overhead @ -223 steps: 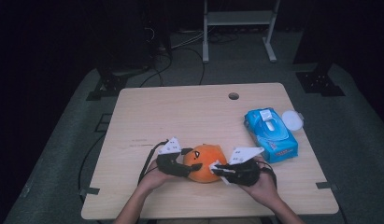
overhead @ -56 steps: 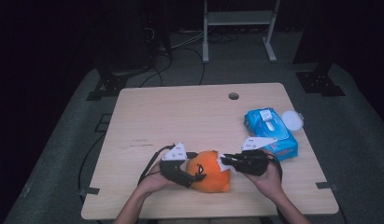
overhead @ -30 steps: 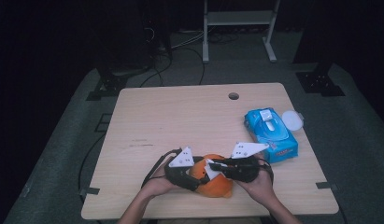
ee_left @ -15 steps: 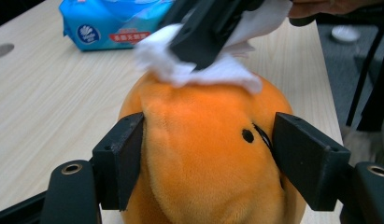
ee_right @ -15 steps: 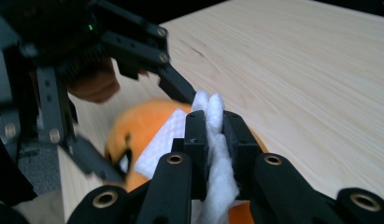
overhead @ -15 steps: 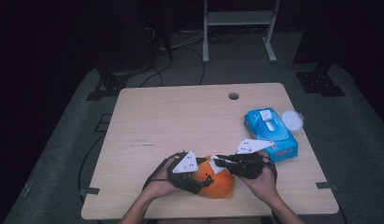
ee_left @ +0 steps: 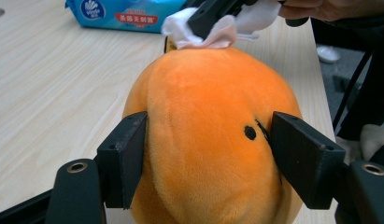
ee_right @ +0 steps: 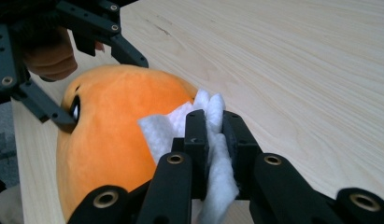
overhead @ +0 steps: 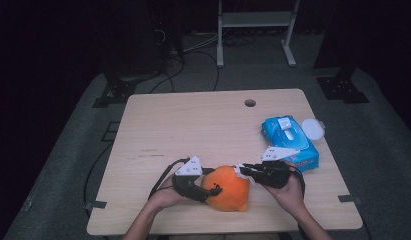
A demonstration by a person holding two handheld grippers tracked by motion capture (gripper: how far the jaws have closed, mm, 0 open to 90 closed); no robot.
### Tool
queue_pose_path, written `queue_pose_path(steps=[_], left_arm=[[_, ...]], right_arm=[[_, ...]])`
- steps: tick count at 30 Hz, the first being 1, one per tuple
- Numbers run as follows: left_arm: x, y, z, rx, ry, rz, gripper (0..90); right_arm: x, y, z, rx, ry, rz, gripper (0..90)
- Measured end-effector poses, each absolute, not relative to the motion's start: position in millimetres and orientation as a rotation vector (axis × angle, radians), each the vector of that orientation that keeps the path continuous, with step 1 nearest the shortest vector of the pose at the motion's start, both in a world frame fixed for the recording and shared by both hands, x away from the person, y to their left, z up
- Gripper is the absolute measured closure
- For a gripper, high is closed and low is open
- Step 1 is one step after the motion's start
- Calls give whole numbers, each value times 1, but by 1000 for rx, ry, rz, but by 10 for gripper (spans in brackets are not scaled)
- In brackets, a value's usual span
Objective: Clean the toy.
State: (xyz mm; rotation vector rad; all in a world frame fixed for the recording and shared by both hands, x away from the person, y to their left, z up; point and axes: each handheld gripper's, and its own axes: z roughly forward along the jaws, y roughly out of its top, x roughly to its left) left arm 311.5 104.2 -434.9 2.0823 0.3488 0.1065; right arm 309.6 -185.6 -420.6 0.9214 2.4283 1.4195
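Observation:
An orange plush toy (overhead: 228, 187) (ee_left: 213, 140) (ee_right: 110, 135) lies near the table's front edge. My left gripper (overhead: 209, 191) (ee_left: 206, 161) is shut on it, one jaw pressed into each side. My right gripper (overhead: 243, 171) (ee_right: 213, 128) is shut on a white wipe (overhead: 239, 171) (ee_right: 161, 128) (ee_left: 213, 35), and the wipe touches the toy's top right side. In the left gripper view the wipe rests on the toy's far end. Small black markings show on the toy's fabric.
A blue pack of wet wipes (overhead: 289, 141) (ee_left: 122, 11) lies at the table's right side, its round white lid (overhead: 313, 129) flipped open beside it. A cable hole (overhead: 250, 103) sits at the back of the wooden table (overhead: 193, 125).
Both grippers stayed on the toy while the right one shifted the wipe over its top right side. The toy has turned slightly and moved a little nearer the front edge.

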Motion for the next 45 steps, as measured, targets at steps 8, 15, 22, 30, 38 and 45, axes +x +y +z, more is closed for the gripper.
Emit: queue_pose_path(steps=[8,15,22,30,38,45], left_arm=[[321,113,-443,2052,450,77,298],[324,115,-441,1985,458,94,240],[319,112,-443,2027,361,109,173],[318,107,-441,2046,460,148,239],[314,105,-440,2031,377,111,165],[314,97,-438,2021,456,159,256]], right_arm=[[292,-171,-413,817,2477,1466,807],[302,-179,-419,863,2447,1420,806],[313,-188,-426,939,2432,1403,806],[289,-163,-411,777,2449,1405,807],[311,-187,-421,918,2407,1414,808],[295,-170,-409,826,2411,1456,808]])
